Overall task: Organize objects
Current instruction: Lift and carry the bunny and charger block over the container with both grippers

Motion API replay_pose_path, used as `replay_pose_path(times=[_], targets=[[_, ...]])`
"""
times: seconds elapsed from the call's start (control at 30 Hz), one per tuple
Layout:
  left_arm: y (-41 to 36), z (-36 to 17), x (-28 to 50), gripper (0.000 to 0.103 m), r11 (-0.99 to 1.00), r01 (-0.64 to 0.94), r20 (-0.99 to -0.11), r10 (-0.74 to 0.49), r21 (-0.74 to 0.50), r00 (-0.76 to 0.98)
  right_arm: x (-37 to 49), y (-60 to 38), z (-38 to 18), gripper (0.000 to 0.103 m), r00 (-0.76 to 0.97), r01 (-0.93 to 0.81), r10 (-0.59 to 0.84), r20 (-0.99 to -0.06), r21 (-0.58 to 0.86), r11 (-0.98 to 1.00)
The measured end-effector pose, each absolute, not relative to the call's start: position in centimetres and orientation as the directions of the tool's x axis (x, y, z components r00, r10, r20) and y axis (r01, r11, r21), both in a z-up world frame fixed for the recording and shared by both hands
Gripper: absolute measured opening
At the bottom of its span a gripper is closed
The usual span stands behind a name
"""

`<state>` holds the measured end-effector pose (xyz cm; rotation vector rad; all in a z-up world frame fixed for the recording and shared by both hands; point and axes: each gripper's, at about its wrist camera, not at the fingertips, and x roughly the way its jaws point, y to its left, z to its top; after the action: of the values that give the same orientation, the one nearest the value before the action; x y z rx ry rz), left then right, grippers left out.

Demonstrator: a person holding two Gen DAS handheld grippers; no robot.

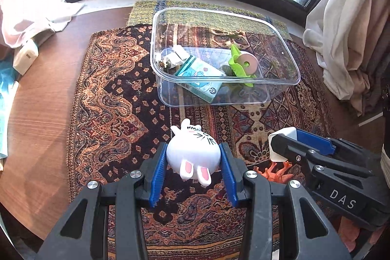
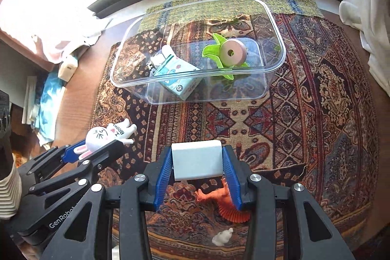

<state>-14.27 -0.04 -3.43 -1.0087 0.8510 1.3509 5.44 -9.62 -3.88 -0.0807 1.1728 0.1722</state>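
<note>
My left gripper (image 1: 193, 160) is shut on a white rabbit figure (image 1: 192, 154), its pink ears pointing back toward the camera. In the right wrist view that same rabbit (image 2: 102, 135) shows at lower left, held above the rug. My right gripper (image 2: 198, 161) is shut on a white rectangular block (image 2: 197, 160), which also appears at the right of the left wrist view (image 1: 284, 145). Ahead of both stands a clear plastic bin (image 1: 280, 83) (image 2: 275, 65) holding a teal carton (image 1: 202, 78) (image 2: 179, 78), a green piece with a tan wooden ring (image 1: 247, 62) (image 2: 234, 54) and a small white item (image 1: 174, 56).
A patterned rug (image 1: 117, 89) (image 2: 316, 101) covers a wooden table (image 1: 41, 118). An orange toy (image 2: 224, 201) (image 1: 275, 173) and a small white figurine (image 2: 221, 236) lie on the rug below my right gripper. White curtains (image 1: 346, 28) hang right, cloth and boxes (image 1: 26, 55) sit left.
</note>
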Motion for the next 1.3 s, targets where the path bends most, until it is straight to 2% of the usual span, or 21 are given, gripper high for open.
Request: replay_pose_path(times=[0.7, 1.3], targets=[[1.6, 1.0, -13.6, 0.041, 0.001, -0.996, -0.882, 0.464, -0.094, 0.083, 6.6, -8.0, 1.2, 0.042, 0.473, -0.241, 0.162, -0.866, 0.049, 0.969], [4.3, 2.7, -13.3, 0.041, 0.035, -0.996, -0.863, 0.498, -0.083, 0.089, 9.3, -6.8, 2.9, 0.042, 0.493, -0.269, 0.193, -0.848, 0.062, 0.961]])
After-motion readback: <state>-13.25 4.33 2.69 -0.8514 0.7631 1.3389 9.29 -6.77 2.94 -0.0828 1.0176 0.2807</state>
